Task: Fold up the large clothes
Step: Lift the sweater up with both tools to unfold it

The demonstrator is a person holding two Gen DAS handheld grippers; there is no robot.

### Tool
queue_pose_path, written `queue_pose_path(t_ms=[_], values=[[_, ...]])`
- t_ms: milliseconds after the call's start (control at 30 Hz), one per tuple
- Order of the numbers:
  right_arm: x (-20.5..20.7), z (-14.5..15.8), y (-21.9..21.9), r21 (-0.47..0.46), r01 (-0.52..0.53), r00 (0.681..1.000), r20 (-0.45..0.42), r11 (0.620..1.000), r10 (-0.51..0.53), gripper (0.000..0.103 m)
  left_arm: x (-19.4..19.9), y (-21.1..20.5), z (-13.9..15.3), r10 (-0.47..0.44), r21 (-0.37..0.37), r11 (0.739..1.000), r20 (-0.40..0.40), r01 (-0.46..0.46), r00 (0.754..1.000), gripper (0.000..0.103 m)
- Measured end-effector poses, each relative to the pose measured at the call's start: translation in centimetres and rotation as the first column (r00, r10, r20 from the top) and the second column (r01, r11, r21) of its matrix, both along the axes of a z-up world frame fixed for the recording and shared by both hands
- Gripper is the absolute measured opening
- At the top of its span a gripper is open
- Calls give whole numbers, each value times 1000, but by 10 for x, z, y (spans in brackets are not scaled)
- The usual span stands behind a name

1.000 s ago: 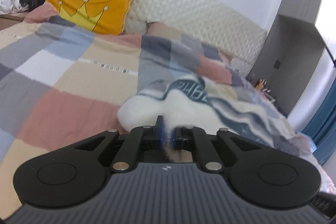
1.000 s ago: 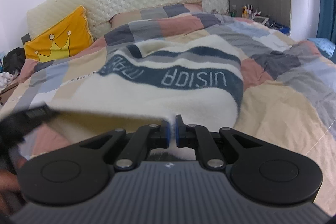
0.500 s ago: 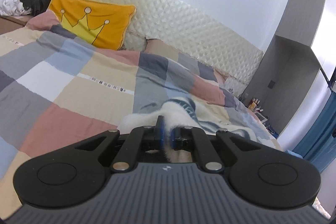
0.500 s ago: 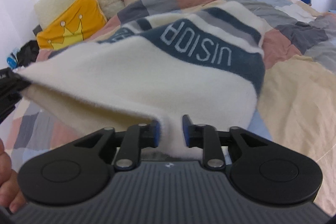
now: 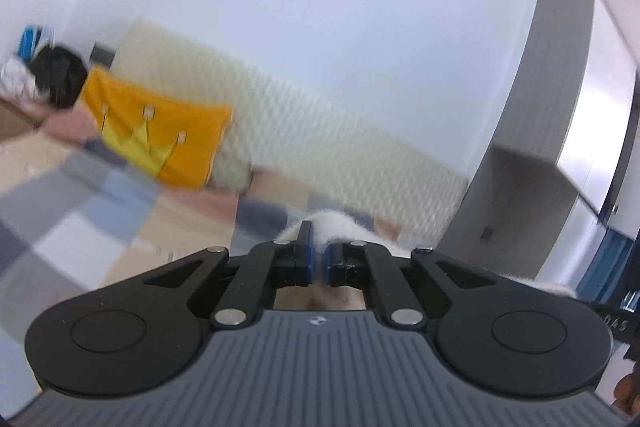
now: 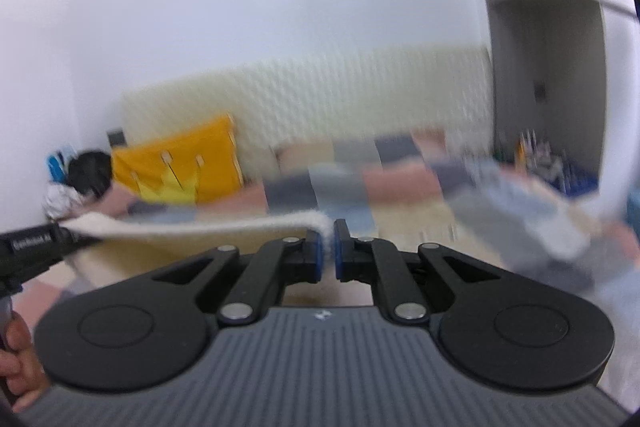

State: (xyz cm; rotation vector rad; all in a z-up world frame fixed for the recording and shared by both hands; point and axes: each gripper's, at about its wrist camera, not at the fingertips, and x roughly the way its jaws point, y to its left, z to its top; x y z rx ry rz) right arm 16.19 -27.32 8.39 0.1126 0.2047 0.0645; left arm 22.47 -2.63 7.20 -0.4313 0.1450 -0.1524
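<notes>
Both grippers pinch the cream fleece garment: the left gripper point(image 5: 319, 261) clamps one corner of it point(image 5: 340, 227), the right gripper point(image 6: 328, 253) the other (jaws just reclosed). Its top edge point(image 6: 192, 227) stretches taut between them above the patchwork bed cover point(image 6: 392, 187).

Left gripper point(image 5: 318, 261): matte black plastic linkage arms with silver round rivets at the pivots, blue pads on the inner faces of the two fingers. Two round black discs sit on a grey ribbed housing bearing a small white logo at its top centre.

Right gripper point(image 6: 327, 253): same build, black arms, silver rivets, blue pads, ribbed grey body with small logo.

In the right wrist view, the left gripper's black side carries blurred white lettering.
</notes>
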Motion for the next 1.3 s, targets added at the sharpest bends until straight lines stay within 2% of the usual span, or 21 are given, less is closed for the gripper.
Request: queue_pose_path(t_ms=[167,333,533,800,933,1067,1167,1300], values=[[-22,74,4,-15,-82,989,120,997,83,8,-18,19,74,18,-39,999,83,-15,996,6],[-35,132,18,-56,-125,968,213,991,134,8,-38,38,151,43,-33,999,152,-39,987,6],[-48,184,26,-64,-181,943,272,981,192,8,-75,57,230,79,-8,997,228,-79,971,6],[-88,236,36,-72,-231,895,375,970,241,8,-142,80,303,106,39,992,302,-123,948,6],[-104,251,42,-73,-257,876,403,964,264,8,-177,88,319,131,76,983,333,-165,934,6],[-96,248,53,-84,-274,875,391,958,284,8,-188,101,312,157,92,977,306,-193,939,6],[-75,235,72,-84,-296,890,336,952,307,8,-168,122,291,177,82,976,239,-202,955,6],[-17,195,97,-85,-316,917,228,945,327,8,-121,151,249,202,106,970,141,-218,969,6]])
